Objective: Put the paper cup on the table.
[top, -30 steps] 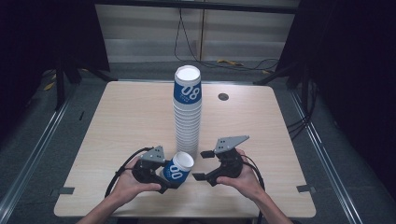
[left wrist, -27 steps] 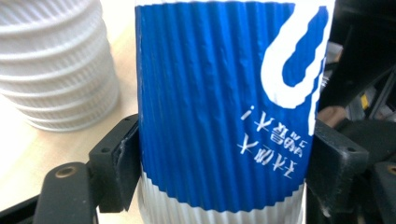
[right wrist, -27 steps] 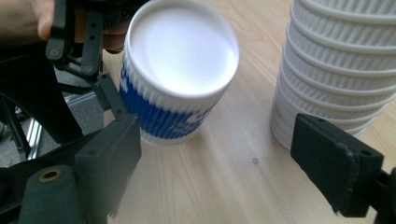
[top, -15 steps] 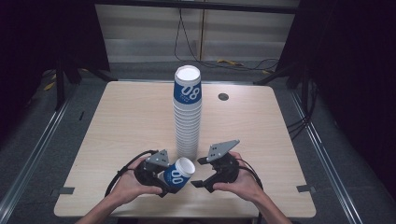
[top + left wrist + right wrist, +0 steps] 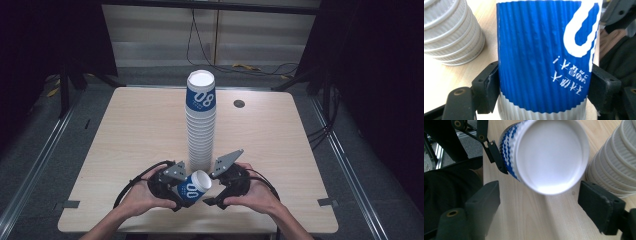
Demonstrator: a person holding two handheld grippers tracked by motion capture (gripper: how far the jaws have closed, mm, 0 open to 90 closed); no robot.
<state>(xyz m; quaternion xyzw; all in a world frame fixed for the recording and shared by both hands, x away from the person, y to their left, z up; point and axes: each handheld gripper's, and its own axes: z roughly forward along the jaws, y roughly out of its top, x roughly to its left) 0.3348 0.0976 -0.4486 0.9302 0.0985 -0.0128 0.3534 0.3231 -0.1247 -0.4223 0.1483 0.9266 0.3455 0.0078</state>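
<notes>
Left claw grips blue cup – right claw wide, jaws just opened further, nothing gripped, by cup stack.

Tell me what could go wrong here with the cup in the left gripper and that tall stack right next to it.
The left gripper clamps the ribbed blue cup by its thin paper wall, so squeezing harder could dent it. The right gripper, jaws open and just widened, faces the cup's open rim without touching; a misjudged grab could crush it. The tall cup stack stands just behind both grippers, so a nudge might topple it.
</notes>
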